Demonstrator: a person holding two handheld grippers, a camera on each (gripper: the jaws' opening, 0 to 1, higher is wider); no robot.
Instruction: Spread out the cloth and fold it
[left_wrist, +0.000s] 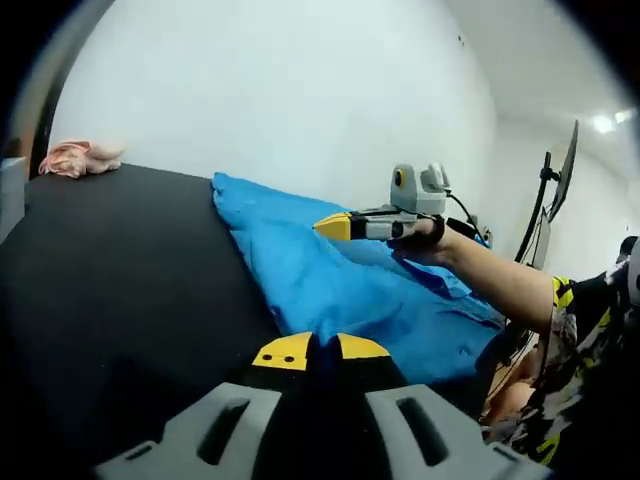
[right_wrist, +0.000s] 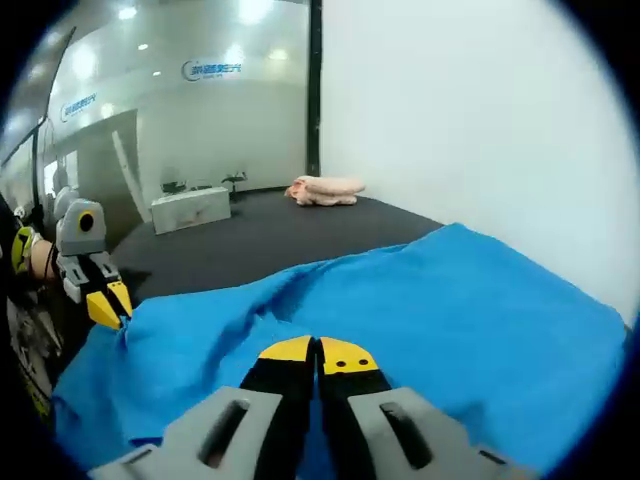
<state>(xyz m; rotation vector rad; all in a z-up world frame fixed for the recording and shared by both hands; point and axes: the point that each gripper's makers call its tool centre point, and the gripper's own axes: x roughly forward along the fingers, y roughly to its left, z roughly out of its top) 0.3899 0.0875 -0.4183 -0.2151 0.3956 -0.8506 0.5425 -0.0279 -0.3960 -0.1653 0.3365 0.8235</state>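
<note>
Cloth (right_wrist: 420, 320) lay rumpled on the black worktop (left_wrist: 120, 280) by the wall, both hand-held grippers, left (left_wrist: 318, 350) and right (right_wrist: 318, 352), jaws closed, apparently pinching near edges, left at a corner, likely to pull it flat before folding.

**The colours we see**

We see a bright blue cloth (right_wrist: 430, 300) on a black desk (left_wrist: 120, 270). Our left tongs (left_wrist: 312, 351) and right tongs (right_wrist: 318, 355) are black with yellow tips and grey bases. A pink bundle (right_wrist: 325, 190) lies by the white wall (left_wrist: 280, 90). A sleeve (left_wrist: 590, 340) has a yellow, black and white pattern.
</note>
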